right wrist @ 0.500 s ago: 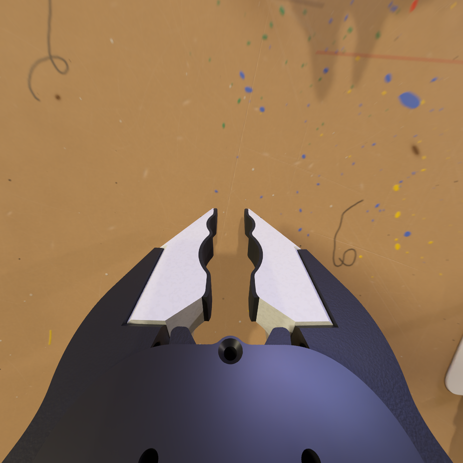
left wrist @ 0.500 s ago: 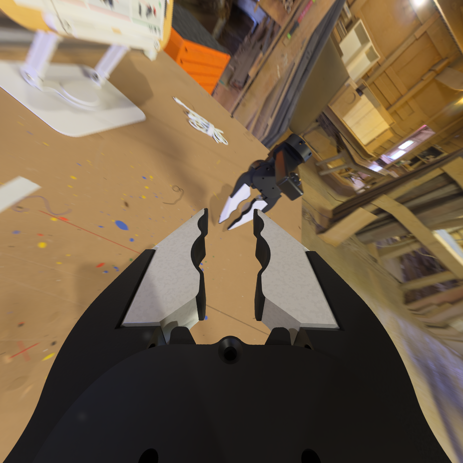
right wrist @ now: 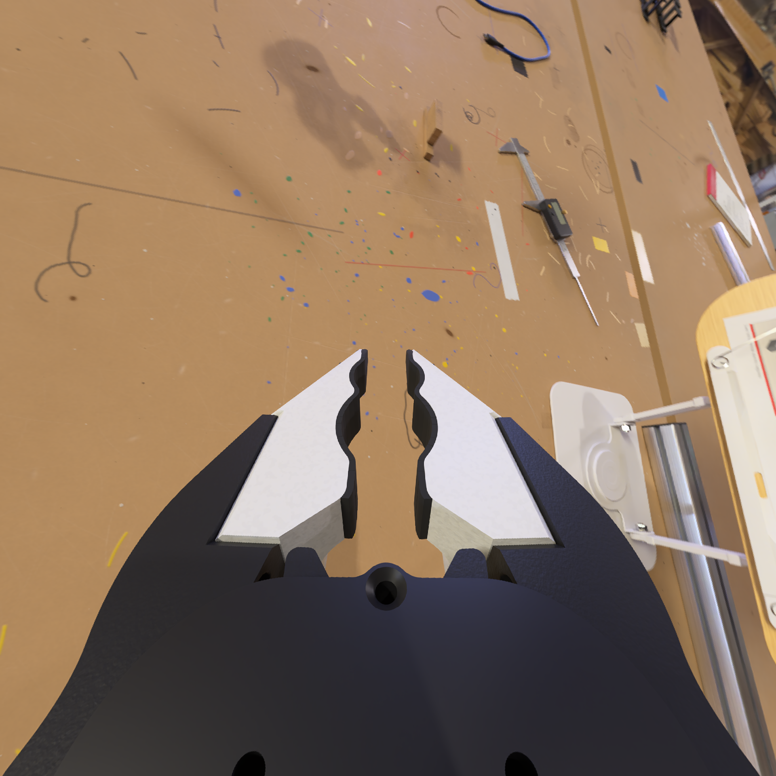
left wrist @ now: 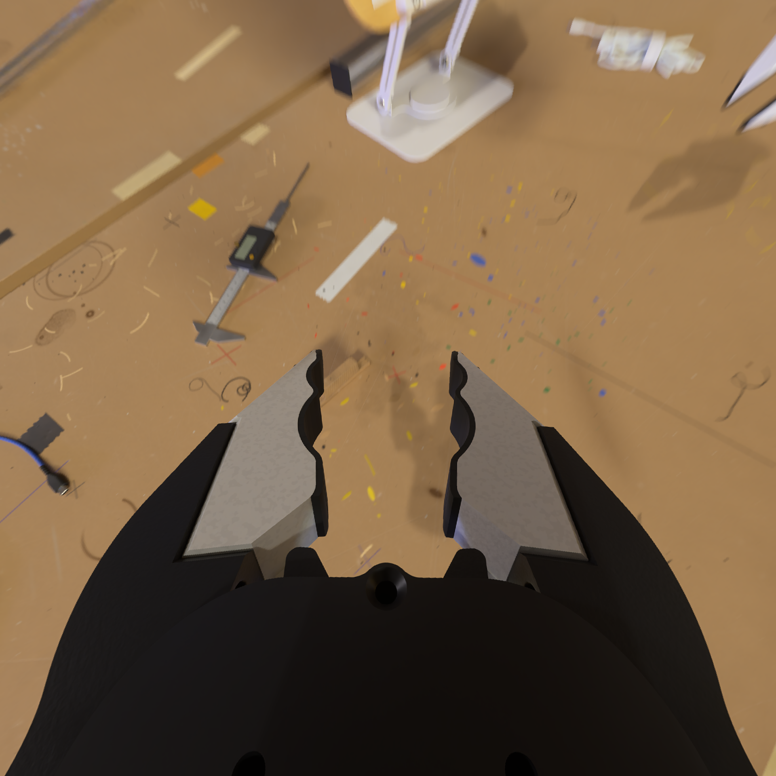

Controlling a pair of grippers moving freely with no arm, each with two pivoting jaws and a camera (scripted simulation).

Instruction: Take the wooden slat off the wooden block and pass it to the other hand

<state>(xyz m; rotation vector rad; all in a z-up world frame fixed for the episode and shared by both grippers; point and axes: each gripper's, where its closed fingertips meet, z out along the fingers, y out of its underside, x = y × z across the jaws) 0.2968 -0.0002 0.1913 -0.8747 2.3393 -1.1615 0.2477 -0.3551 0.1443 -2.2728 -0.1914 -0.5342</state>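
The wooden slat (right wrist: 430,119) is a small pale piece resting on a darker wooden block (right wrist: 433,140), far ahead in the right wrist view. In the left wrist view only an end of the slat (left wrist: 347,373) shows, just past my left finger, which hides the rest. My left gripper (left wrist: 386,353) is wide open and empty, above the table and close to the slat. My right gripper (right wrist: 386,351) has its jaws a little apart and empty, well away from the slat. Its fingertips (left wrist: 751,84) show at the top right of the left wrist view.
A digital depth gauge (left wrist: 247,268) and a white strip (left wrist: 357,260) lie beyond the slat. A white stand base (right wrist: 600,470), an aluminium bar (right wrist: 693,546) and a board on legs are to the right gripper's right. A blue cable (right wrist: 520,33) lies far off.
My left gripper has swung from facing the right gripper to looking down at the table, and its jaws have opened wider. My right gripper has pulled back from the table and sees much more of it.
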